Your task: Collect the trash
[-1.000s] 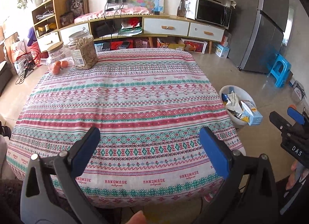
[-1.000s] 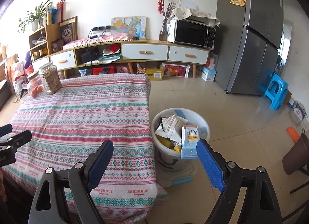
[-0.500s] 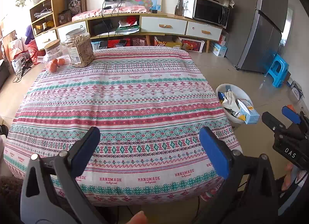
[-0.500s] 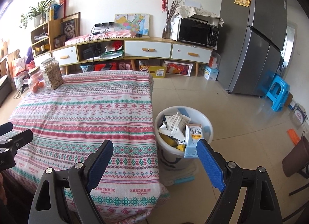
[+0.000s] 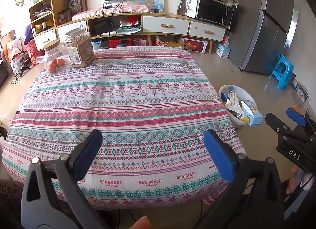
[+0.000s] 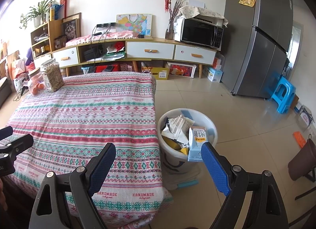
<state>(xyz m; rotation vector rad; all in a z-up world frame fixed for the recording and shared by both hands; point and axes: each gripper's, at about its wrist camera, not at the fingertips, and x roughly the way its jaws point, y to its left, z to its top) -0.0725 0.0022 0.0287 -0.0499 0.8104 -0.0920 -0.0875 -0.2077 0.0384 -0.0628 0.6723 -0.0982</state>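
Beside table, 3 o'clock: round white plastic bin [image 6: 212,130] holding crumpled wrappers [image 6: 177,127] and a boxy carton [image 6: 196,143].
Tablecloth [image 5: 122,100]: woven, striped.
Left gripper [image 5: 152,150]: jaws spread, empty.
Right gripper [image 6: 158,161]: jaws spread, empty.
Right view only: brown pot [image 6: 302,161], 3 o'clock.

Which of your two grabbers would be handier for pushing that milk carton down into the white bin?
Probably the right gripper. Its open jaws frame the white bin, and the milk carton sits just ahead of one blue pad. The left gripper faces the tablecloth, with the bin off to its side.
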